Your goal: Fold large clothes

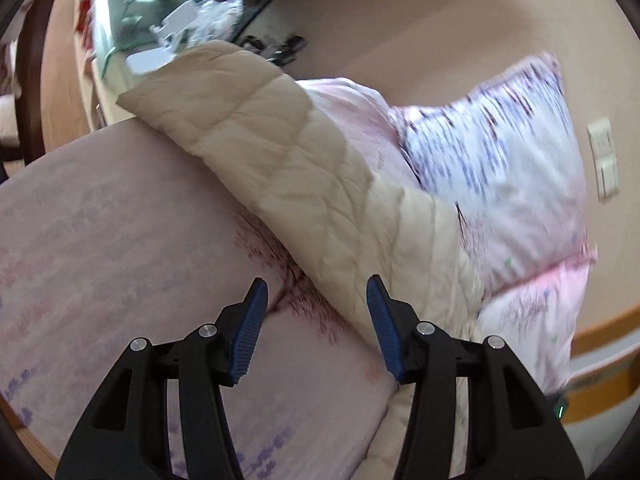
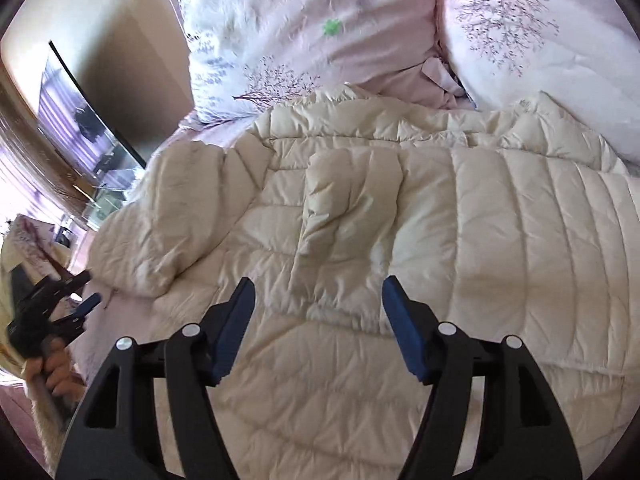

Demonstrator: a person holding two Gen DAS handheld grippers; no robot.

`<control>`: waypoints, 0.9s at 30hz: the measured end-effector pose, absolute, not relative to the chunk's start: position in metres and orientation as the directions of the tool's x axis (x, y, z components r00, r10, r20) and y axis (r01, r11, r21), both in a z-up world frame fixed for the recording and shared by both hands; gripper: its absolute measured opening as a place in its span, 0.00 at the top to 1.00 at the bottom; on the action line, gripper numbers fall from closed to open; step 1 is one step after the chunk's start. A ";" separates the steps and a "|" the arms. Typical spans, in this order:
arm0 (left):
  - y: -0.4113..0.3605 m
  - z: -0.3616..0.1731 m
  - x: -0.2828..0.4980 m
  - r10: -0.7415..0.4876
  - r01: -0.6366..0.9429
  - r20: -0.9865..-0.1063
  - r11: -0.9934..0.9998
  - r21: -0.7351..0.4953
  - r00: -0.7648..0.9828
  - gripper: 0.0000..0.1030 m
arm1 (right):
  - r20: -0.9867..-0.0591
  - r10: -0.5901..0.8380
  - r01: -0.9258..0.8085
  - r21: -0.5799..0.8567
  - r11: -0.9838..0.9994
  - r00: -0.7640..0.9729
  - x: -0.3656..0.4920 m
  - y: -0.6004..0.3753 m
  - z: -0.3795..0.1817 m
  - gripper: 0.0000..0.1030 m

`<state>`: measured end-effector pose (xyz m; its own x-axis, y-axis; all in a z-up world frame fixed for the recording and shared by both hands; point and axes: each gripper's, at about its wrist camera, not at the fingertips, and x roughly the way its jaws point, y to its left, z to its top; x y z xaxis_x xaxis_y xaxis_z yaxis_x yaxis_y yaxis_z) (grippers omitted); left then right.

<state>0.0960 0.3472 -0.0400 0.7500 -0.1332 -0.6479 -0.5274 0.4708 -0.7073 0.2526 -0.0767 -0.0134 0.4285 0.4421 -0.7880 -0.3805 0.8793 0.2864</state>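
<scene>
over the bed (image 2: 100,344), the cream puffer jacket (image 2: 360,240) is lying flat for folding. both the left gripper (image 1: 316,300) and right gripper (image 2: 318,300) are hovering with jaws apart, gripping nothing.

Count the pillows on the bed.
2. One pillow lies at the head of the bed, up and left of the cream quilted jacket; the other pillow lies beside it, at upper right. More could be hidden outside the views.

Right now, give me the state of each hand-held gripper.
Left hand-held gripper: open, holding nothing, over the pink sheet.
Right hand-held gripper: open, holding nothing, above the cream jacket.
</scene>
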 end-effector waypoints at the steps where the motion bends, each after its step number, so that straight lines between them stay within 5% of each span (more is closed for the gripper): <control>1: 0.350 -0.041 0.097 -0.122 -0.538 -0.649 0.458 -0.708 0.751 0.50 | -0.789 0.451 -0.382 0.299 0.875 0.417 0.251 -0.080 -0.013 0.35; 7: 0.375 -0.051 0.104 -0.098 -0.551 -0.611 0.340 -0.762 0.786 0.51 | -0.794 0.479 -0.368 0.347 0.862 0.375 0.242 -0.096 -0.017 0.35; 11: 0.384 -0.059 0.110 -0.082 -0.577 -0.626 0.310 -0.755 0.775 0.88 | -0.787 0.486 -0.373 0.351 0.859 0.379 0.236 -0.103 -0.019 0.35; 12: 0.386 -0.061 0.110 -0.083 -0.581 -0.628 0.302 -0.756 0.774 0.91 | -0.784 0.488 -0.376 0.350 0.858 0.383 0.235 -0.107 -0.018 0.35; 19: 0.384 -0.026 0.101 -0.033 -0.540 -0.593 0.376 -0.753 0.804 0.95 | -0.760 0.491 -0.362 0.354 0.862 0.426 0.229 -0.137 -0.012 0.35; 27: 0.326 0.062 0.111 -0.072 -0.337 -0.450 0.562 -0.756 0.890 0.95 | -0.732 0.498 -0.321 0.385 0.865 0.465 0.226 -0.170 -0.007 0.35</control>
<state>0.1114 0.3262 0.0618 0.8900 -0.0723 -0.4502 -0.3367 0.5616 -0.7558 0.2261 -0.1703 -0.0074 0.4648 0.4980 -0.7321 -0.3205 0.8654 0.3851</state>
